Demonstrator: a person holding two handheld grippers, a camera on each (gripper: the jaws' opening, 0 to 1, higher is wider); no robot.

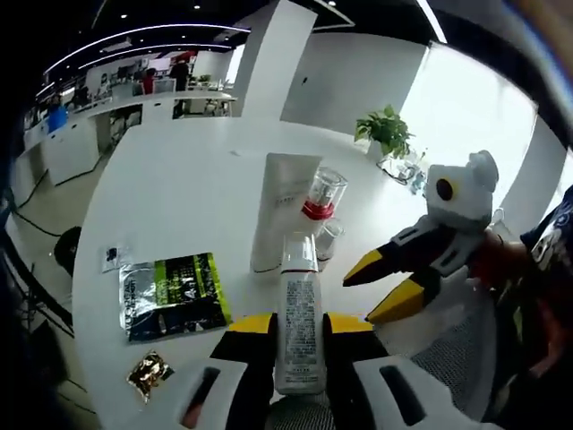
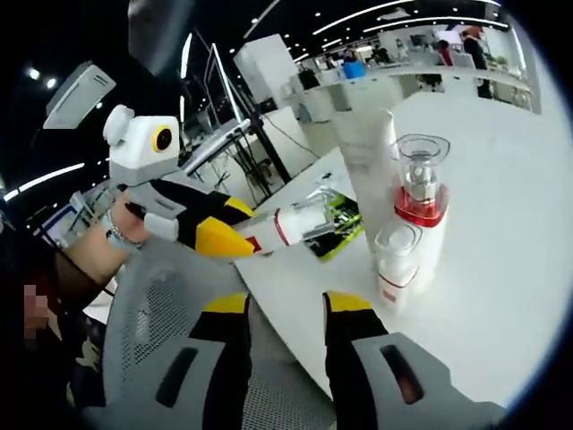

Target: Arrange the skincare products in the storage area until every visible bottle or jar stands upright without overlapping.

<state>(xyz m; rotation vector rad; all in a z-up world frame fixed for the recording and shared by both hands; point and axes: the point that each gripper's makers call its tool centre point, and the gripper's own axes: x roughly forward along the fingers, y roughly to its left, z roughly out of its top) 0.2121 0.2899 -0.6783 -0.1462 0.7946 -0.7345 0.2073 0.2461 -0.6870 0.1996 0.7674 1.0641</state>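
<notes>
Large round white tabletop (image 1: 179, 188) is carrying everything. A mesh-backed grey office chair (image 2: 170, 305) is sitting at its near edge, likely just where the person is standing.

Tall white squeeze tube (image 1: 285, 208) is standing upright on its cap near the middle of the tabletop. Just beside it: a clear pump bottle with a red band (image 1: 320, 199) and a smaller white jar-like bottle (image 2: 397, 260), both upright. These three are forming the standing cluster, close together but whether they are touching is hard to tell.

Left gripper (image 1: 298, 345) is holding a slim white bottle with printed label and clear cap (image 1: 298, 327), fingers clamped on its body, cap pointing toward the cluster. Judging from that, it is being carried in to stand next to the others.

Right gripper (image 2: 285, 322) is hovering over the chair, fingers apart, nothing between them, probably waiting to steady the bottle.

Flat green-and-black foil sachet (image 1: 173, 294) and a small gold wrapper (image 1: 149, 373) are lying well apart from the cluster.
</notes>
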